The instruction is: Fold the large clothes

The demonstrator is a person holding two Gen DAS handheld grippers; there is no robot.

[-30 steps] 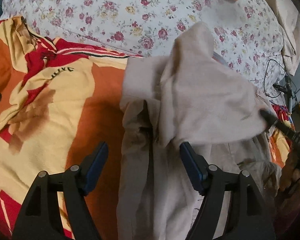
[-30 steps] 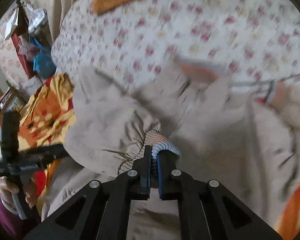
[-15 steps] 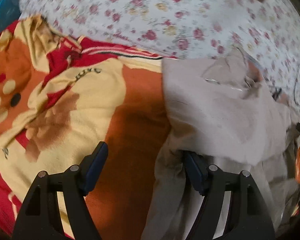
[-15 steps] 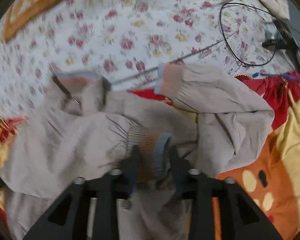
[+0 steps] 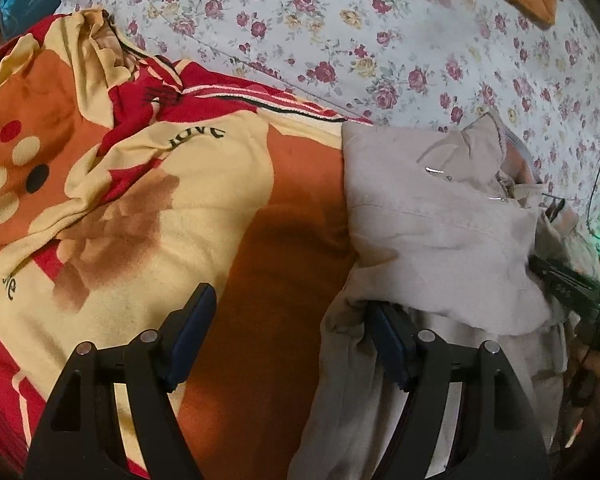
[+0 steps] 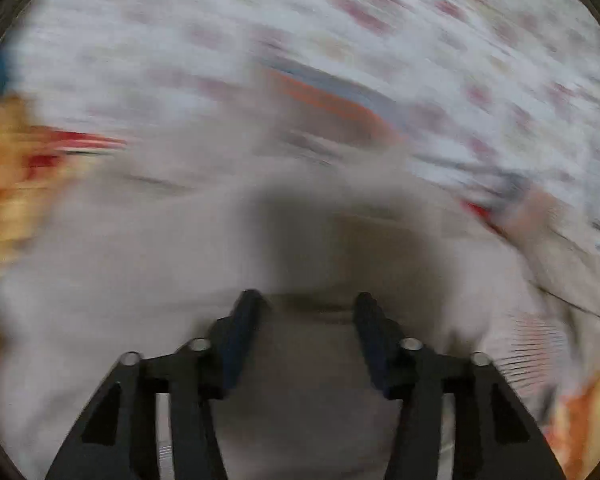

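Both the left gripper and the right gripper are open and empty over the half-folded jacket on the bed, so next they likely need to grab its loose bottom edge.

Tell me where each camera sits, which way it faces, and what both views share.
Left wrist: rides the left tongs, looking down at the beige jacket on the cartoon blanket; both open fingers show, and the right tongs' body at the right edge.
Right wrist: rides the right tongs, looking down over the jacket; heavily motion-blurred, fingers apart.
Shared: the jacket, blanket and floral sheet.
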